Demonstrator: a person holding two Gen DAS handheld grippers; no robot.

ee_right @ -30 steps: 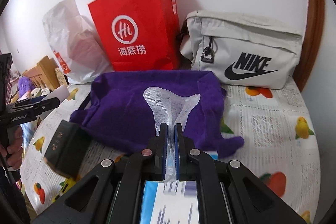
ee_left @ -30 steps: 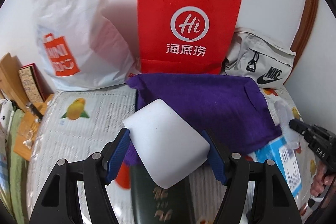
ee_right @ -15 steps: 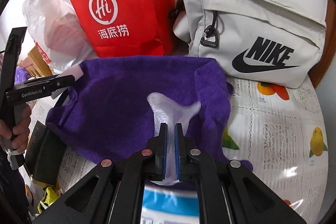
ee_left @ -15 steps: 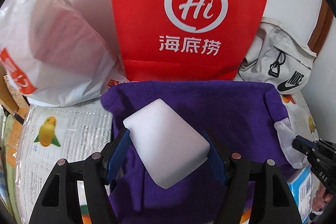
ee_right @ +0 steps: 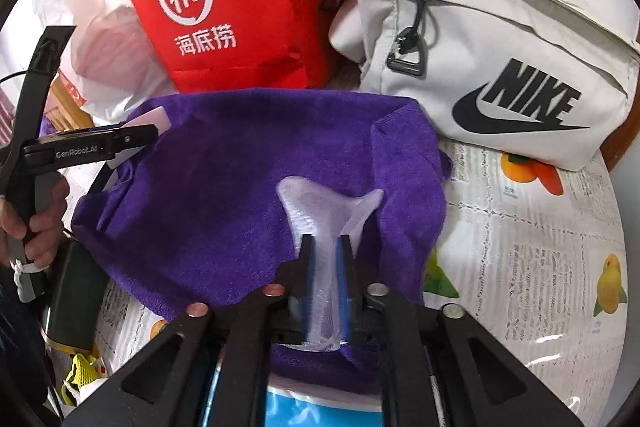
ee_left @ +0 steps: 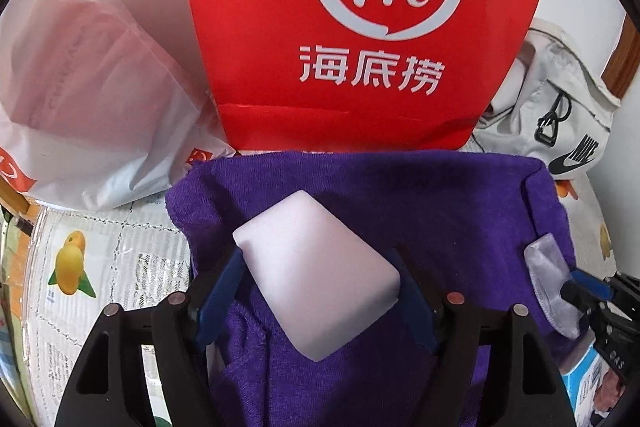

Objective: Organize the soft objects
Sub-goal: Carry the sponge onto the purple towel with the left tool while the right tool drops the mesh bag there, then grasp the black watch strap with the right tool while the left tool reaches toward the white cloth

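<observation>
Fruit-printed cloth (ee_right: 540, 267) covers the surface everything sits on, its yellow and orange fruit showing in both wrist views. Against the wall behind stand a white plastic bag (ee_left: 92, 99), a red paper bag (ee_left: 360, 27) with a white "Hi" logo, and a pale grey Nike bag (ee_right: 500, 47), side by side, the red one between the other 2. A purple towel (ee_right: 240, 187) lies spread in front of them, its far edge just short of the red bag's base and its right edge folded over.

The left gripper (ee_left: 320, 283) hangs over the near left part of the towel with a white foam block (ee_left: 316, 275) between its 2 blue pads. Its jaws have just been opening: a gap shows on the left side, while the block's right corner looks to meet the right pad, and I cannot tell whether the block rests on the towel. A hand (ee_right: 36, 223) grips this tool's handle in the right wrist view.

The right gripper (ee_right: 326, 255) is over the towel's near right part. Its jaws have just been opening and stand a little apart, with a thin translucent white mesh piece (ee_right: 324, 211) between them, its flared far end lying on the towel.
</observation>
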